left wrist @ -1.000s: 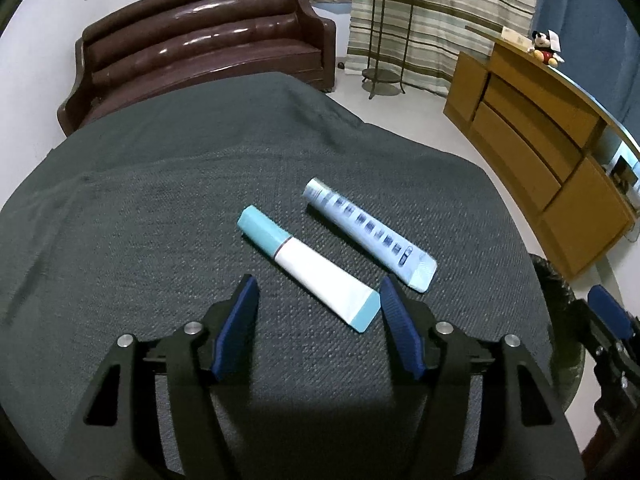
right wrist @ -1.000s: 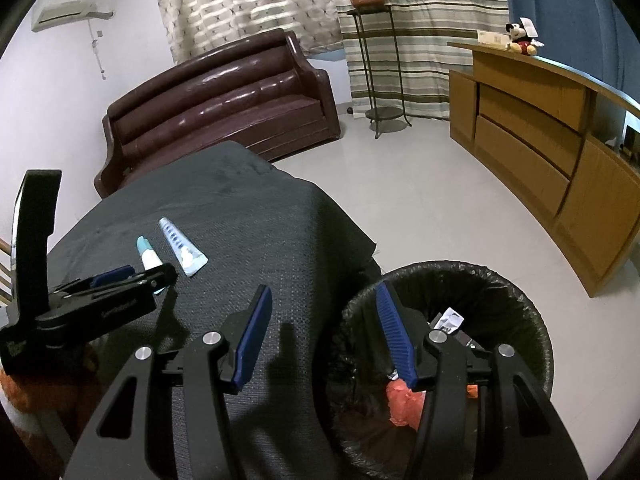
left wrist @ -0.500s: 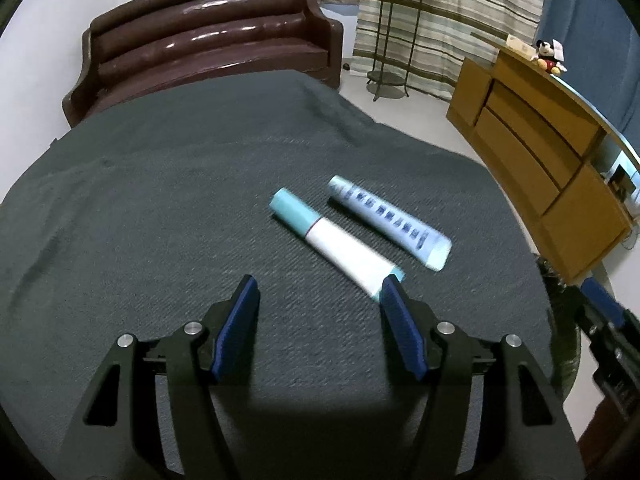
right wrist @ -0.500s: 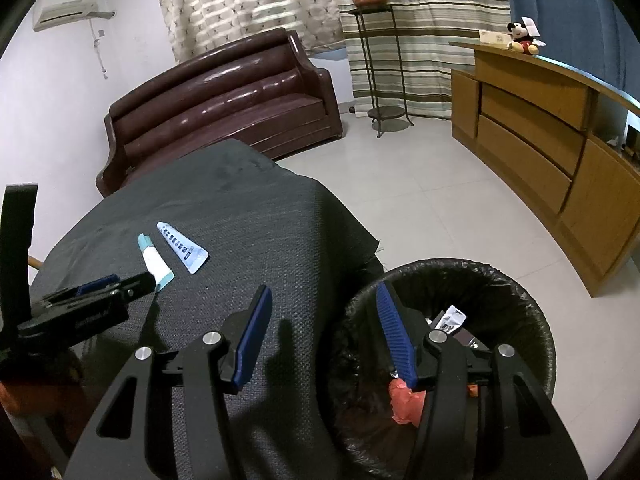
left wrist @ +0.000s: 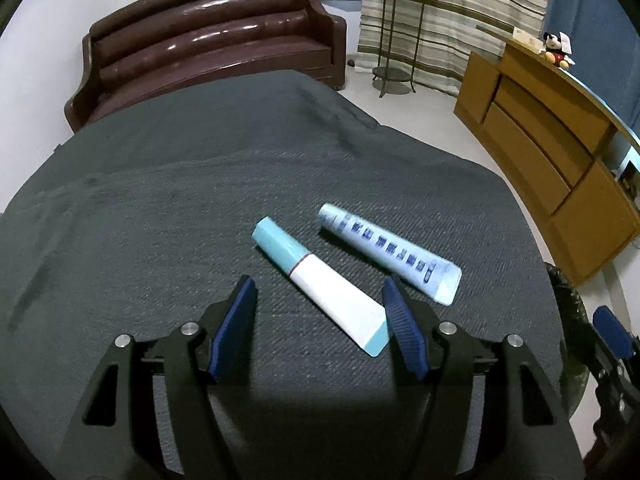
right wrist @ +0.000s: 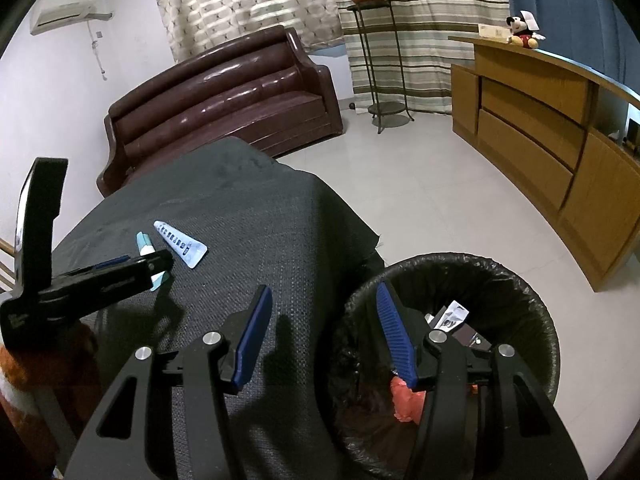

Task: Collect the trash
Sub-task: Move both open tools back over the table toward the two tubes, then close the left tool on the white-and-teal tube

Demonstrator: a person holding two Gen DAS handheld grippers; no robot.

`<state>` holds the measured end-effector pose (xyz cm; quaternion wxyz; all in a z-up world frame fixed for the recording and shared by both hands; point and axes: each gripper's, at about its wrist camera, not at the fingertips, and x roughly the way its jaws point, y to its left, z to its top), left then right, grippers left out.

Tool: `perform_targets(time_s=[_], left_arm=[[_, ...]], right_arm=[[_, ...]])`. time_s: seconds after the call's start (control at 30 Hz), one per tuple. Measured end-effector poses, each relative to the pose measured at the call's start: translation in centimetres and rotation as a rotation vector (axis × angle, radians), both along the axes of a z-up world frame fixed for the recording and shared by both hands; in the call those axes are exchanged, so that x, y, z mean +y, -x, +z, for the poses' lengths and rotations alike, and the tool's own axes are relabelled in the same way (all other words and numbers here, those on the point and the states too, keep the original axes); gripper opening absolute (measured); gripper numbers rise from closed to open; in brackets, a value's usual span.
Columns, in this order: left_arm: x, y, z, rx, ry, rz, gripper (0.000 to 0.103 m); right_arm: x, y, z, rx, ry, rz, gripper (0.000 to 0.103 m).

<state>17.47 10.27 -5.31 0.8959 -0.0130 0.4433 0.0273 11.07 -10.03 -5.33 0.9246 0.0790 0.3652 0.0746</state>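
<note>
Dark grey cloth [left wrist: 160, 200] is covering the table in the middle of the room, with a brown leather sofa [left wrist: 208, 40] sitting behind it against the white wall. Going from the left, the left gripper [left wrist: 316, 312] is hanging low over the cloth, its blue-padded jaws standing well apart and gripping nothing. Lying between them is the crimped tail of a white tube with a teal cap [left wrist: 320, 284], which is running up and away to the left; the tail is sitting very close to the right-hand pad, and I cannot tell whether it is touching. Just beside it, to the right, a pale blue tube with dark print [left wrist: 388, 254] is lying nearly parallel, the two close but apart. From the other camera the same pair [right wrist: 180, 242] is showing at the near left part of the table, with the left gripper's black body partly covering the white one. Further right, the right gripper [right wrist: 324, 332] is hovering over the table's edge and the bin's rim, jaws partly open and empty. Right of the table, on the pale tiled floor, a bin lined with a black bag [right wrist: 520, 284] is holding scraps of paper and something orange-red. A wooden sideboard [right wrist: 540, 120] is standing along the right wall.
</note>
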Motion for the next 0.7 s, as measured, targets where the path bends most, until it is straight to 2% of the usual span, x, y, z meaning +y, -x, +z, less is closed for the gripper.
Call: perform_targets(time_s=[0.43,0.7], left_arm=[[2.9,3.1,0.0,0.016,-0.002,-0.009,0.065],[3.1,2.8,0.0,0.015,0.001,-0.039,0.065]], right_arm=[[0.3,0.0,-0.2,-0.001,0.008,0.004,0.054],[0.2,0.1,-0.2,-0.002,0.012,0.004,0.054]])
